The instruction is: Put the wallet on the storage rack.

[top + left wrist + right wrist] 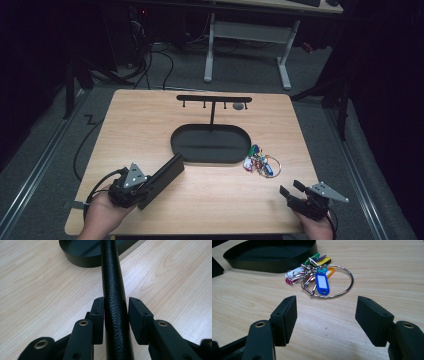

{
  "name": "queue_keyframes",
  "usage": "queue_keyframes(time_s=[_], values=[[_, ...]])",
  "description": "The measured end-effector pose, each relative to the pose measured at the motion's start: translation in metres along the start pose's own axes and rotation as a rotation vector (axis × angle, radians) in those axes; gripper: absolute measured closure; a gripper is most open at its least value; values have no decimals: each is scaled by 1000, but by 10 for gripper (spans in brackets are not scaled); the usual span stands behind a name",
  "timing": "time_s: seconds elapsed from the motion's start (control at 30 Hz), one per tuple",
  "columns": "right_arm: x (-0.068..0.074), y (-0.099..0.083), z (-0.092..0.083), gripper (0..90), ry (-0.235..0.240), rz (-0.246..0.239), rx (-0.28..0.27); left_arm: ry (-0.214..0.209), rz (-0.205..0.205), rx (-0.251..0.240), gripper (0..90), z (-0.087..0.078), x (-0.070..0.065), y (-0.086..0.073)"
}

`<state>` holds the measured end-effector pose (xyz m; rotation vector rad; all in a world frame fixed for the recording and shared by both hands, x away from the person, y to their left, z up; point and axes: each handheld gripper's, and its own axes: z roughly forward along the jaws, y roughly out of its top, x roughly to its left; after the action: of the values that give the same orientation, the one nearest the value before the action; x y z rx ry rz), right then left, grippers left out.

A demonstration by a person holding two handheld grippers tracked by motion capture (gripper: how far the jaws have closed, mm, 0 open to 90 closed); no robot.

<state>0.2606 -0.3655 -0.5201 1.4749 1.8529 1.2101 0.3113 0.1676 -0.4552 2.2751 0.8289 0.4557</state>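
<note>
The key ring [261,164] lies on the table [150,120] — just right of the oval tray [210,143].

No readable text, brand, number or sign appears anywhere. The blue key tag [322,283] on the ring of keys [319,275], at the right of the table [150,120], has a white label window that is blank. The other coloured tags carry no legible writing.

Each black hand-held gripper [131,192] carries a grey three-cornered plate, brass-ringed screw holes and a trailing black cable.
</note>
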Motion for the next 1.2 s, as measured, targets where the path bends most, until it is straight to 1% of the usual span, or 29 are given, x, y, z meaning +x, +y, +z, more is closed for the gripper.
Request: queue_keyframes(time_s=[0.13, 0.3, 0.37, 0.5, 0.63, 0.77, 0.83, 0.87, 0.97, 1.07, 1.2], values=[[1, 0, 0, 340, 6, -1, 1, -3, 3, 57, 667, 0, 3, 5], [2, 1, 0, 341, 11, 0, 0, -3, 22, 125, 658, 0, 4, 13], [2, 1, 0, 340, 11, 1, 0, -2, 25, 164, 653, 2, 5, 17], [1, 1, 0, 341, 12, -1, -2, 0, 14, 203, 650, 5, 6, 22], [1, 1, 0, 341, 13, 0, -2, -21, 8, 220, 660, 7, 7, 24], [1, 1, 0, 340, 14, 0, -1, -24, 13, 218, 687, 7, 6, 23], [1, 1, 0, 341, 15, 0, -2, -32, 19, 205, 707, 7, 6, 23], [0, 1, 0, 340, 16, 0, -1, -26, 26, 195, 721, 6, 6, 23], [0, 0, 1, 341, 15, 2, -1, 10, 70, 170, 740, 4, 1, 25], [0, 0, 0, 341, 14, 4, 0, 13, 95, 139, 746, 1, -1, 29], [1, 0, 0, 341, 11, 2, 0, 27, 145, 93, 749, -5, -6, 33]])
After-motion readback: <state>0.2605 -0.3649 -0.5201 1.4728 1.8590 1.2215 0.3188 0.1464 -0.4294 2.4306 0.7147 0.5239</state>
